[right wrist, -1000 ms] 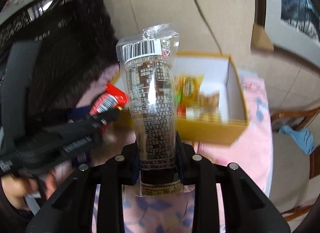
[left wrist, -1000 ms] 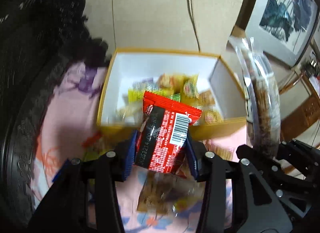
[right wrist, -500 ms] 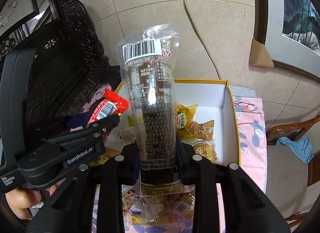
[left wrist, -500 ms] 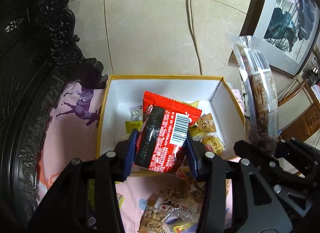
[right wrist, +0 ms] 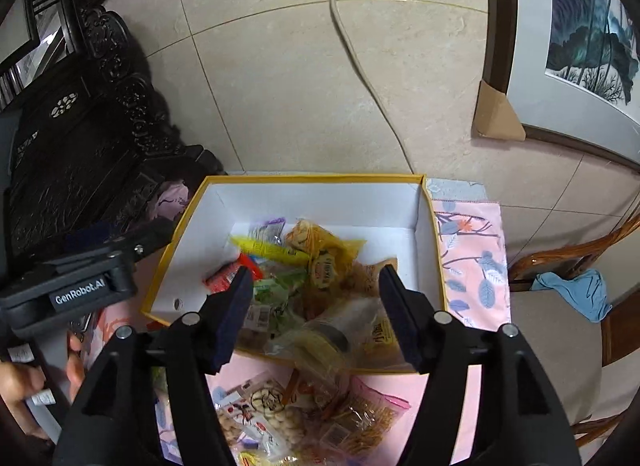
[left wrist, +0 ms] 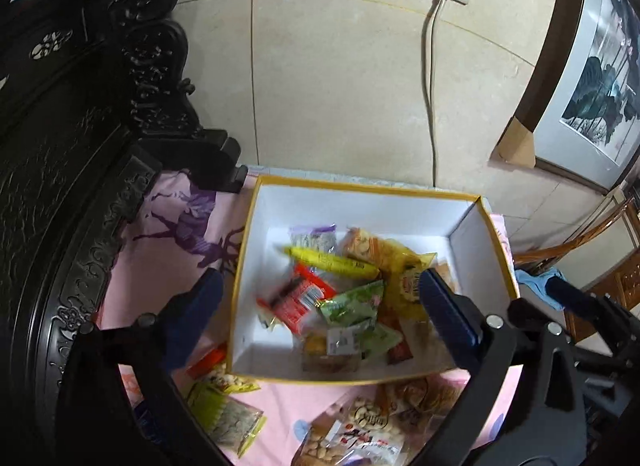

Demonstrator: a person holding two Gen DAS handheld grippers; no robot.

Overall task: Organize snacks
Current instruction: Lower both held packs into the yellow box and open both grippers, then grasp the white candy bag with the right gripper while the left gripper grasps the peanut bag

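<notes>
Your left hand-held gripper is spread wide. Its jaws have just been opening, and nothing is pinched between them. It hangs over the box. The red pack lies loose in the box under it, on top of the other snacks.

Your right hand-held gripper is spread too, but not as wide. Its jaws have just been opening, and they pinch nothing. Under them a clear pack lies blurred at the near side of the box, touching no pad.

The box is yellow outside and white inside. It sits on the pink cloth at the far edge of the table, by the wall. More snacks lie on the cloth at the near side of the box. A dark carved chair stands at the left edge.
</notes>
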